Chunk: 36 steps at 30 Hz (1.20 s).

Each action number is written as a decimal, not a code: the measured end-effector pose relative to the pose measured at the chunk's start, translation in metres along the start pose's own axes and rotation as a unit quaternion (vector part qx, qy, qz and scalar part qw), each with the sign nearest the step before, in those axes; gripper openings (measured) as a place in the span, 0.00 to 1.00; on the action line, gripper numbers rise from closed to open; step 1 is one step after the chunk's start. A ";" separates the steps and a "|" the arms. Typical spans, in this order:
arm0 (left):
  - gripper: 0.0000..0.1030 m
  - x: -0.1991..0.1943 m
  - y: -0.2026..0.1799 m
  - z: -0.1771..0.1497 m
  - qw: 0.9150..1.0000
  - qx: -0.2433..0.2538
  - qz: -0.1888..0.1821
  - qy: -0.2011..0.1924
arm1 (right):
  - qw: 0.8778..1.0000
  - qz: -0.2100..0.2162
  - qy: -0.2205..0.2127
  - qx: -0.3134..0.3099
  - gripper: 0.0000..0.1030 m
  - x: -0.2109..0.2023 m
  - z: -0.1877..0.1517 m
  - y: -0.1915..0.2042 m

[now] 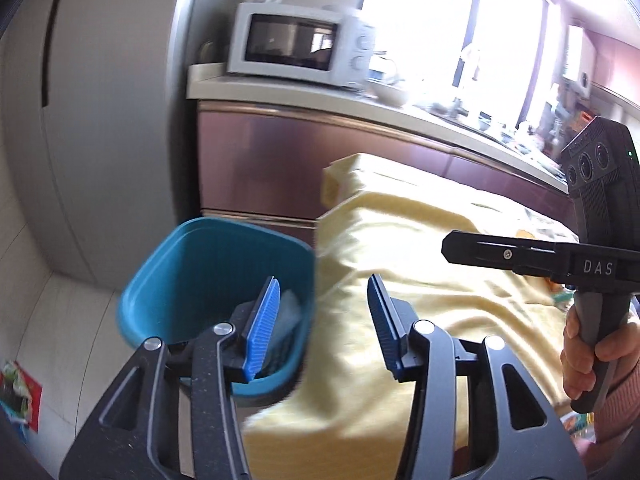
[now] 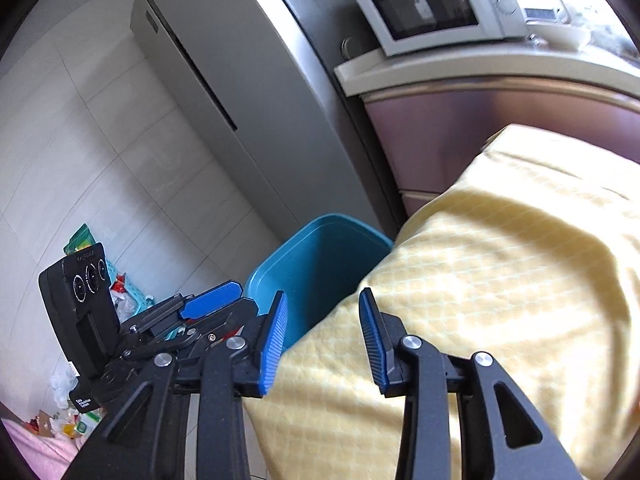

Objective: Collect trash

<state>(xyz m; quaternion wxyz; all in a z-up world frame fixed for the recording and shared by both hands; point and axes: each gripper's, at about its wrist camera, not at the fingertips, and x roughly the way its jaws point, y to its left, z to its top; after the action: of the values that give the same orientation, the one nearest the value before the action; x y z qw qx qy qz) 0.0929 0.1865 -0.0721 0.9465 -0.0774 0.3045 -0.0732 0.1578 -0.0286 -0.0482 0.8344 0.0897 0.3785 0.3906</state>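
Both grippers empty, jaws apart, above blue bin [image 1: 208, 280] beside yellow-covered tabletop [image 1: 420, 248].
Left gripper [image 1: 324, 320] view alone shows crumpled trash [image 1: 289, 312] inside; right gripper [image 2: 322, 340] view shows floor litter [image 2: 68, 420].

Pale tiled floor [image 2: 120, 184], grey fridge [image 2: 224, 80], white microwave [image 1: 296, 46] on counter [image 1: 360, 100], bright window [image 1: 452, 20].

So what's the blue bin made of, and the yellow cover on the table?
The blue bin looks like molded plastic: smooth walls, rounded rim, a soft sheen. The yellow cover looks like woven cloth, matte, with a faint diamond pattern, and it sags in folds over the table edge. Whether it is cotton or something else cannot be told.
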 end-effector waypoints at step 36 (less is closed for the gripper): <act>0.42 0.134 -0.279 0.013 0.958 0.193 -0.175 0.122 | 0.962 -0.191 -0.104 0.164 0.41 -0.184 -0.131 -0.145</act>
<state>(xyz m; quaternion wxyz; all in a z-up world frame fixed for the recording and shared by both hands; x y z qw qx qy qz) 0.1826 -0.1092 -0.0838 0.8716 0.0637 0.3791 -0.3040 0.0757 -0.2782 -0.1008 0.9021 0.1914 0.3587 0.1449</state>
